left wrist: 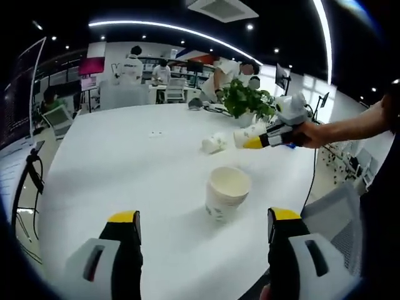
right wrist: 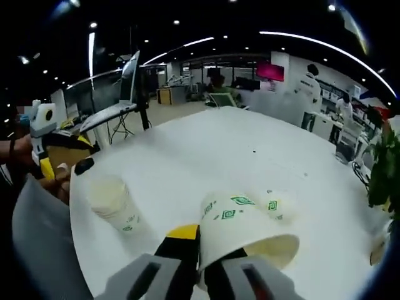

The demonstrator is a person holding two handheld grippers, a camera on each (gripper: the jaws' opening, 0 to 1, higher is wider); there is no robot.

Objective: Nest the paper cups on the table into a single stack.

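While left jaws gape, right jaws pinch a green-patterned white cup (right wrist: pixel 240 228).

We saw an upright cup (left wrist: pixel 226 192) standing on the table (left wrist: pixel 125 162), ahead of the left gripper (left wrist: pixel 203 234) and between the lines of its two jaws, well apart from them. Beyond that cup, further across the table, a second cup (left wrist: pixel 212 144) lay on its side. Just right of it, the right gripper (left wrist: pixel 250 142) held a third cup (left wrist: pixel 249 134) above the table. A plant (left wrist: pixel 247 100) stood behind them near the far edge.

In the right gripper view, the held cup (right wrist: pixel 240 228) sat between the jaws, the lying cup (right wrist: pixel 275 205) just beyond it, the upright cup (right wrist: pixel 114 201) to the left, and the left gripper (right wrist: pixel 47 164) further left, past the table's edge.
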